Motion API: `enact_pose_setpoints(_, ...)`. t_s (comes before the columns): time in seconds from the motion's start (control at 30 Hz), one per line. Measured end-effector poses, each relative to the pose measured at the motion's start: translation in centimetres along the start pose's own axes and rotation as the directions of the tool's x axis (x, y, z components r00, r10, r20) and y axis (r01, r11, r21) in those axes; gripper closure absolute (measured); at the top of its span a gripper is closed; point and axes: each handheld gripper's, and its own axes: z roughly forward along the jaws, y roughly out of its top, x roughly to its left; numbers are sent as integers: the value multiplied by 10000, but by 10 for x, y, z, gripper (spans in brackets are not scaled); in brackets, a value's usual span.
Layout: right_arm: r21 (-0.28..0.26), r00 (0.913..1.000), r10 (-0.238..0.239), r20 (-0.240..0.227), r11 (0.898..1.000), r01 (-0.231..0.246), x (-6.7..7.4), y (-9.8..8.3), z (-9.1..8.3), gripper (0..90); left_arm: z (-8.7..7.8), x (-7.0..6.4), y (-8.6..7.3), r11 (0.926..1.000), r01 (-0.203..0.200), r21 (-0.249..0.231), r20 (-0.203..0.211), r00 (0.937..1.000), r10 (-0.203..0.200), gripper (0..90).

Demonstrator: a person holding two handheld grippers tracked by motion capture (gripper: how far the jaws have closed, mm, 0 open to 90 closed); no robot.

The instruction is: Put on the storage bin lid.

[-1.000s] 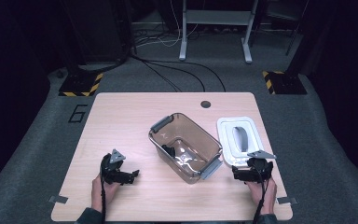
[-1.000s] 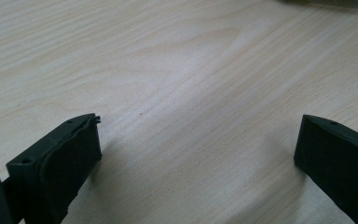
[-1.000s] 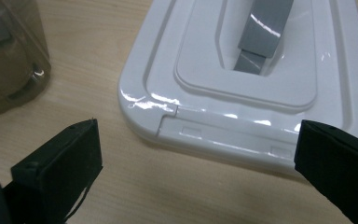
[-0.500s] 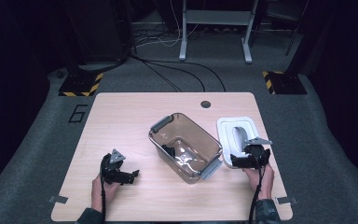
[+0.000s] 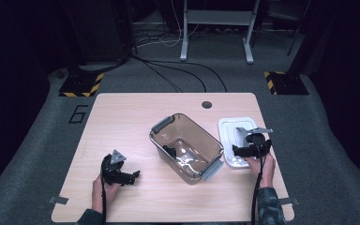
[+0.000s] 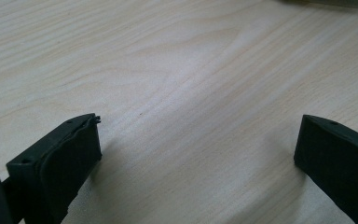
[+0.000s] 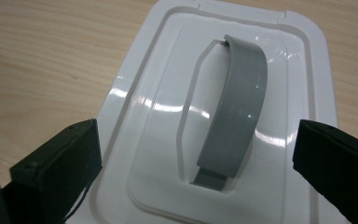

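Since a second ago the right tongs (image 5: 236, 150) have travelled forward from the near right edge of the pale wooden worktop (image 5: 122, 122) and now hang over the white rectangular plastic lid (image 5: 228, 127), while the left tongs (image 5: 134, 176) have kept their place near the front left. In the right gripper view the right tongs (image 7: 193, 163) stand spread wide, one black jaw on each side of the lid's raised grey arched handle (image 7: 235, 109), with nothing pinched between them; whether they touch the lid cannot be told. That lid (image 7: 303, 93) lies flat on the worktop (image 7: 51, 60), just beside the right end of the clear brownish plastic storage box (image 5: 187, 145) with grey end latches, which sits at the middle, turned at an angle. Small dark and shiny items lie inside the box, too small to tell apart.

Seen in the left gripper view, the left tongs (image 6: 196, 154) are also spread wide over bare wood grain (image 6: 191, 70), holding nothing.

Beyond the far edge of the worktop lie grey carpet (image 5: 309, 122), black cables (image 5: 178, 75), two yellow-and-black striped floor plates (image 5: 80, 84), and the feet of a grey metal stand (image 5: 215, 28). A round dark hole (image 5: 206, 104) marks the worktop's far side.
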Motion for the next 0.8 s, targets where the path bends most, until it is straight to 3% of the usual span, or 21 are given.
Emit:
enact_pose_setpoints(0.33, 307, 9993, 375, -27, 9988, -374, -11, 9, 22, 18, 0, 0, 0, 10000, -13, 8, -4, 10000, 13, 1)
enact_pose_setpoints(0.57, 55, 9971, 757, 122, 9971, -758, -19, 15, 33, 203, 0, 0, 0, 10000, 0, 17, 5, 10000, 0, 1)
enact_pose_setpoints(0.6, 87, 9967, 783, 224, 9969, -785, -20, 17, 34, 273, 0, 0, 0, 10000, 21, -22, 1, 10000, -21, 1)
enact_pose_setpoints(0.8, 209, 9953, 928, 283, 9954, -934, -25, 26, 41, 415, 0, 0, 0, 10000, 1, 4, 16, 10000, -1, 1)
